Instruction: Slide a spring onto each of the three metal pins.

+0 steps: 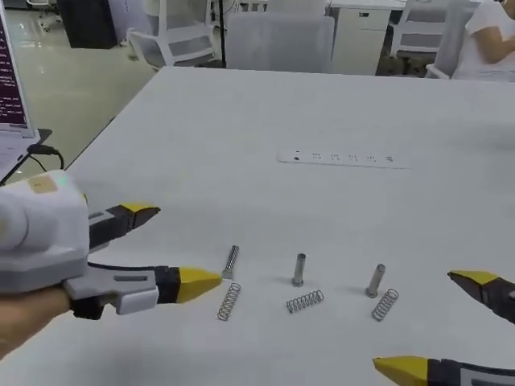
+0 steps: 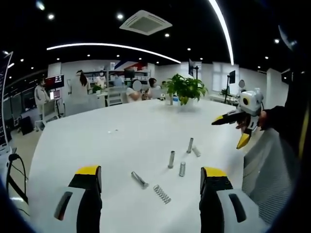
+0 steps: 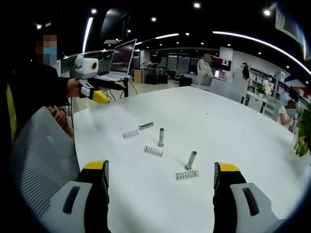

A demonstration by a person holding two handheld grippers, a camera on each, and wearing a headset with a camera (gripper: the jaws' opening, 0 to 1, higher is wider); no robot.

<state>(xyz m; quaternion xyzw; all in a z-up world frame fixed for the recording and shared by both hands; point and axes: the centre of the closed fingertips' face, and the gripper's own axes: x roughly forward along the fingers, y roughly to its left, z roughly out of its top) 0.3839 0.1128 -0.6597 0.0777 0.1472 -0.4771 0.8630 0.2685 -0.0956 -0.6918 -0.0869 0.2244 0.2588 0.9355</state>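
Three short metal pins stand in a row on the white table (image 1: 265,121). The left pin (image 1: 231,261) lies on its side; the middle pin (image 1: 298,269) and right pin (image 1: 376,280) stand upright. A loose spring lies in front of each: left spring (image 1: 229,301), middle spring (image 1: 305,301), right spring (image 1: 385,304). My left gripper (image 1: 173,245) is open just left of the lying pin, holding nothing. To the right of the last spring, my right gripper (image 1: 426,322) is open too. The left gripper view has the lying pin (image 2: 139,179) and a spring (image 2: 162,193) between its jaws.
A white power strip (image 1: 344,158) lies further back on the table. A laptop (image 1: 12,88) with cables sits off the left edge. Office chairs (image 1: 278,40) and a seated person (image 1: 491,40) are beyond the far edge.
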